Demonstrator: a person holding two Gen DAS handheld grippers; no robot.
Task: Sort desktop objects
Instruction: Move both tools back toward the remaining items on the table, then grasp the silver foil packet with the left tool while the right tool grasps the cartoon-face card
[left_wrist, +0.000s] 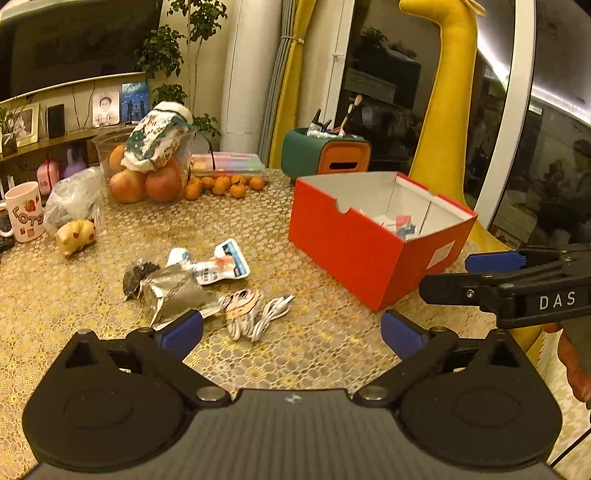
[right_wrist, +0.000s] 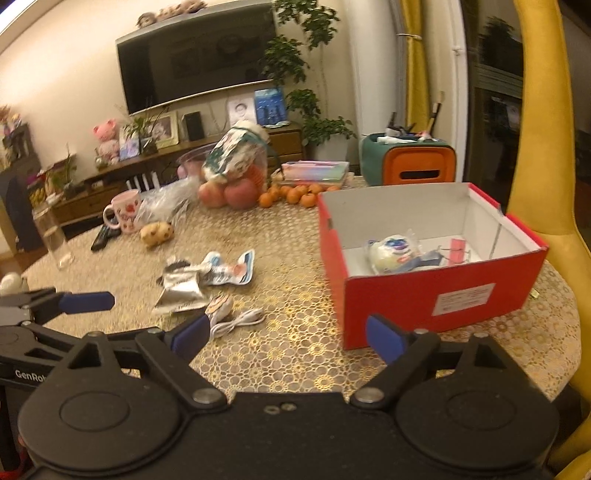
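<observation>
With both your left tool (left_wrist: 291, 328) and right tool (right_wrist: 288, 334) spread wide and holding nothing, you did well to aim low at the white cable (left_wrist: 267, 317) lying on the surface (left_wrist: 314, 354) near the red box (left_wrist: 354, 254).

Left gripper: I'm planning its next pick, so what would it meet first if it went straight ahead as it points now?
Probably the white cable beside the round cartoon-face item, lying between the open fingers of the left gripper; depth is uncertain.

"DAS" on right claw (left_wrist: 491, 273) | "GenRob" on left claw (right_wrist: 86, 301) | "LOTS" on pink mug (left_wrist: 24, 218)
</observation>
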